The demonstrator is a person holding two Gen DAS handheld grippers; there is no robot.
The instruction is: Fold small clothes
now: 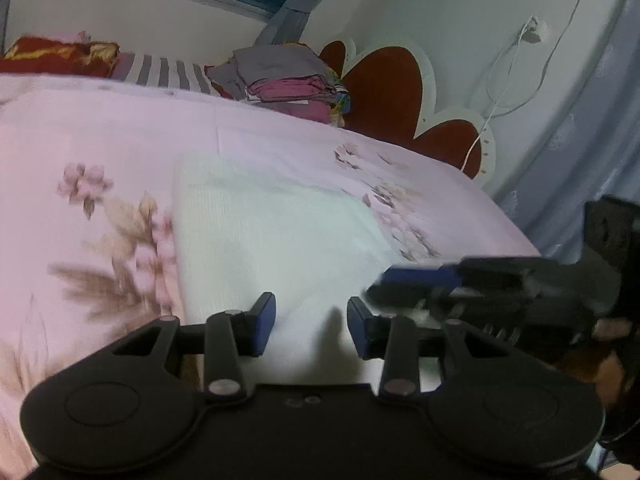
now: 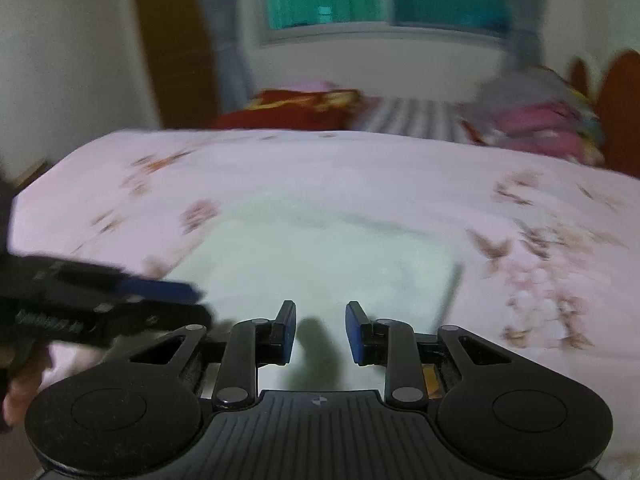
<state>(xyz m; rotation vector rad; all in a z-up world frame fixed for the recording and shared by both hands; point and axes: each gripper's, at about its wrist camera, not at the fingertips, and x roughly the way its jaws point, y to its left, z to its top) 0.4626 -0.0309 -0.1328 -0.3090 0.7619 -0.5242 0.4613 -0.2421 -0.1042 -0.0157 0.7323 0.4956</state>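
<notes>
Blue-padded left tongs hang released just above the near edge of a pale mint-white garment, nothing between the pads. Right tongs are likewise released and empty, poised over the same near edge from the other side, the two tools close together.

That garment lies flat on the floral pink bedspread, roughly squared off, with what looks like one layer already lapped over across its far part. It appears thin, light and limp, with a fine ribbed weave: it should drape and sag from any pinch, and may slide on the smooth bedspread. Best hold, I judge, is at the two near corners, pinching every layer together. A stack of folded clothes sits well apart by the headboard.
</notes>
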